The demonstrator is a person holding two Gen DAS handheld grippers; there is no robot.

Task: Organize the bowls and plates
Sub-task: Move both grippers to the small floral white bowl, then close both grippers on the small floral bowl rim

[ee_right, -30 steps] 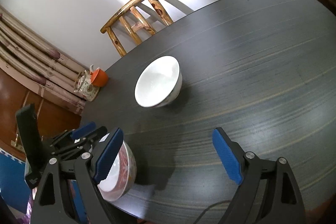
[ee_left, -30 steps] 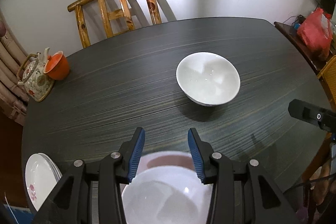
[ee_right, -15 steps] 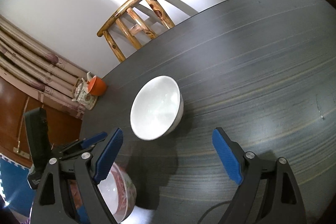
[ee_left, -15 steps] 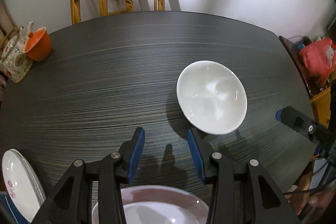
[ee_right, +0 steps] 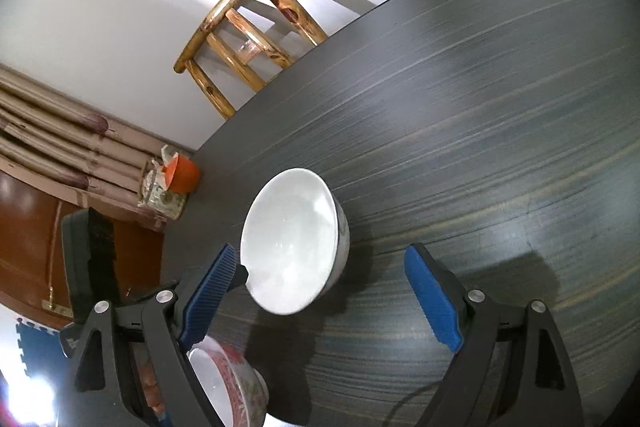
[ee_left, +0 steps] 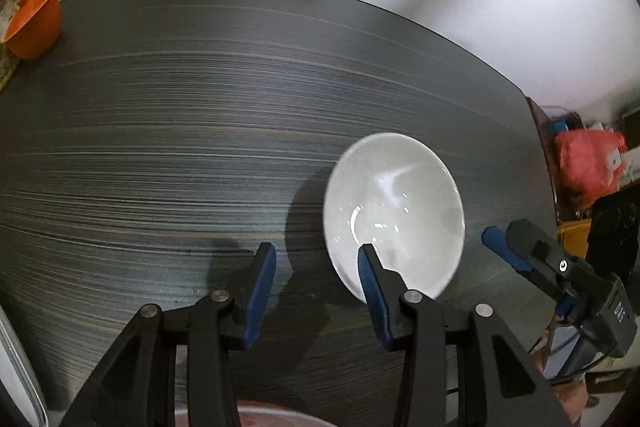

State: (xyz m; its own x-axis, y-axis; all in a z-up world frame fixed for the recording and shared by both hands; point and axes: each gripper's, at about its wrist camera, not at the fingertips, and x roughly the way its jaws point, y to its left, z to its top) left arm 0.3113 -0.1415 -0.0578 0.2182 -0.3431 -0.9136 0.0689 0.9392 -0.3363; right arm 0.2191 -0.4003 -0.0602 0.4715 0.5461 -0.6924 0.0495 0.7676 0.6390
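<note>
White bowl (ee_right: 294, 239) between right hand-held gripper (ee_right: 316, 291) fingers

A white ceramic bowl (ee_right: 294, 239) sits on the dark wood-grain table (ee_right: 480, 115); a red-patterned bowl (ee_right: 236, 383) stands nearer, at the table's edge.

From each claw we look steeply down, close over the dark tabletop (ee_left: 160, 147); both views share the white bowl (ee_left: 394, 207) and wooden chair (ee_right: 248, 39).
</note>
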